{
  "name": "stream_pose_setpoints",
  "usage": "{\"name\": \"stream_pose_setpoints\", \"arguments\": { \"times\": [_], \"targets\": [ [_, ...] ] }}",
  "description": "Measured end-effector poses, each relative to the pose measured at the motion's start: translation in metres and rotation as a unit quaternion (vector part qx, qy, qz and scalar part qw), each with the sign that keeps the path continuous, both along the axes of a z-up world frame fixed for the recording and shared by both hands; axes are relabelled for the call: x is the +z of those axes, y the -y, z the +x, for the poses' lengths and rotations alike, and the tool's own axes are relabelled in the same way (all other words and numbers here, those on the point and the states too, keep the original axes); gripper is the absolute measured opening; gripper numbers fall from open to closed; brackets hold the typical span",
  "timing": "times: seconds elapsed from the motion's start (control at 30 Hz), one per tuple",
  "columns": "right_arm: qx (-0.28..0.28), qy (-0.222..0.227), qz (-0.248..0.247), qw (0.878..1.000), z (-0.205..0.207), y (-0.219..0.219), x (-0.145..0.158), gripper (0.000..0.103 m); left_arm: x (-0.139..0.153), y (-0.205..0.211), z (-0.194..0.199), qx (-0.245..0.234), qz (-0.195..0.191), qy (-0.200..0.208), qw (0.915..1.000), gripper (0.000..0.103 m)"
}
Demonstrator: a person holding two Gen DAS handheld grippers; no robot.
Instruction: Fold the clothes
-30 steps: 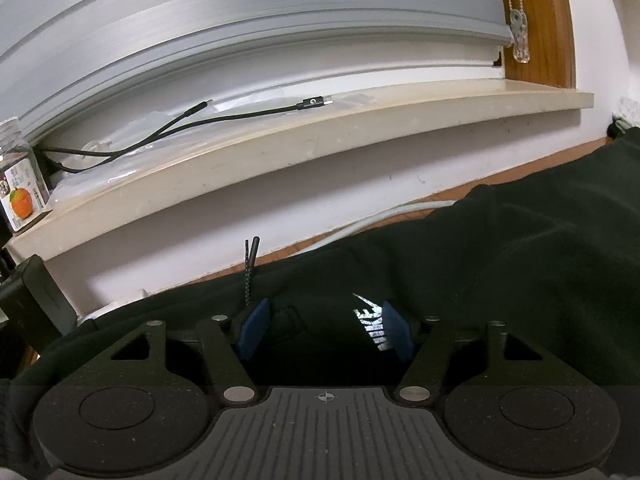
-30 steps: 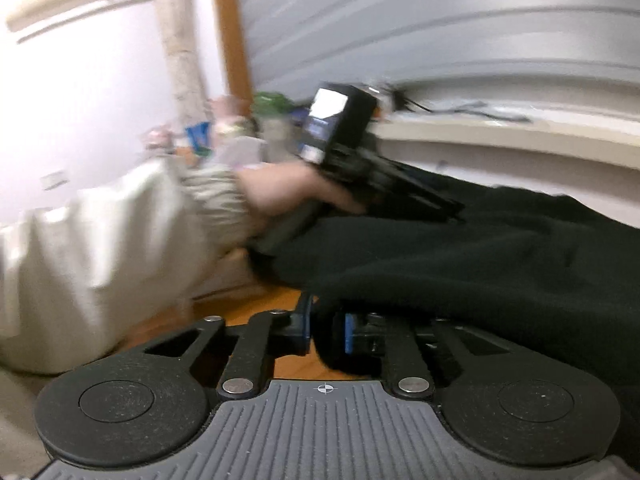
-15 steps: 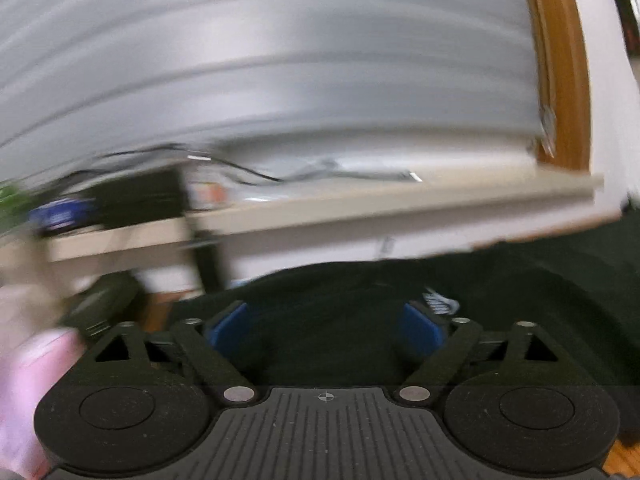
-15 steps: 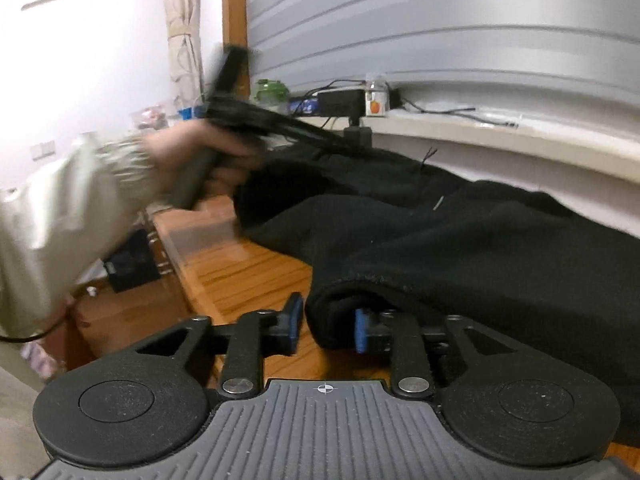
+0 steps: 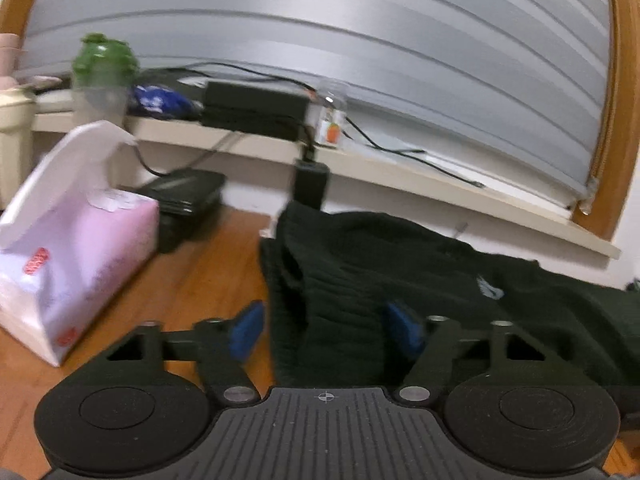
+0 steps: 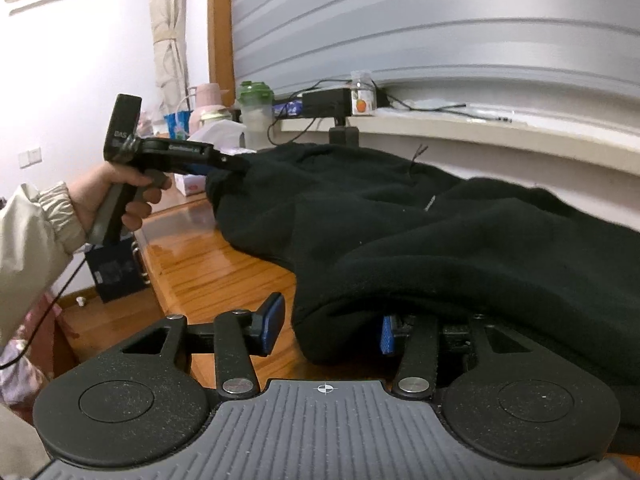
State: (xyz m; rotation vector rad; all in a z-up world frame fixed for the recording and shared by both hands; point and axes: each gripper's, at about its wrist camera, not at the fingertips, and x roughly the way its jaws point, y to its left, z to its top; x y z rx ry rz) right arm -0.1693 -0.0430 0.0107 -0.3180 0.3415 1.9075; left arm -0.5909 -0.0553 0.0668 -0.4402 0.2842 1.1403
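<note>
Jaws, L gripper (image 5: 324,330): spread but closing, ribbed hem of black garment (image 5: 420,280) between the blue pads (image 5: 246,330), pads not yet pressing on it. A second ago this gripper sat over the garment's chest logo (image 5: 490,286); it has since swung across to the garment's end by the tissue box (image 5: 76,236).
Jaws, R gripper (image 6: 328,328): opening; were pinched on the near fold a second ago, now apart, cloth edge lying between pads w/o clear grip. Looks like a release.
Meaning (judgement): one fold step just finished, R letting go, L about to take the hem for the next fold or a tug to flatten.
Item: black garment, sweatshirt-type, lying partly doubled along the wooden tabletop (image 6: 208,268), far edge close to the wall under the sill.
Person: hand (image 6: 116,196) on L gripper handle, pale sleeve cuff visible, R-wrist view.
Surface: glossy orange-brown wood, bare at near left.
Room: window sill (image 5: 440,184) w/ cables, black box (image 5: 252,110), small jar (image 5: 332,122), green-lidded bottle (image 5: 102,76); grey blind above; curtain at left.
</note>
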Motion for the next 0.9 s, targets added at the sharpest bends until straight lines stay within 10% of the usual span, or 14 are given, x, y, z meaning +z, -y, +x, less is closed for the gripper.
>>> {"name": "stream_pose_setpoints", "arguments": {
  "times": [0.2,0.43,0.53,0.9],
  "targets": [
    [0.021,-0.051,-0.029,0.998,0.004,-0.002,0.002,0.018,0.005,0.002,0.013,0.025,0.031,-0.050,0.9979,0.032],
    [0.070,-0.049,-0.028,0.996,-0.011,0.030,0.012,0.015,0.012,0.001,-0.009,0.064,0.011,-0.070,0.9954,0.043],
    [0.065,-0.047,-0.035,0.996,-0.006,0.037,0.007,0.019,0.018,0.017,-0.019,0.086,0.018,-0.069,0.9938,0.064],
    [-0.014,-0.018,0.001,1.000,0.061,0.086,0.037,0.053,0.073,0.038,0.034,0.013,0.092,-0.073,0.9930,0.079]
  ]
}}
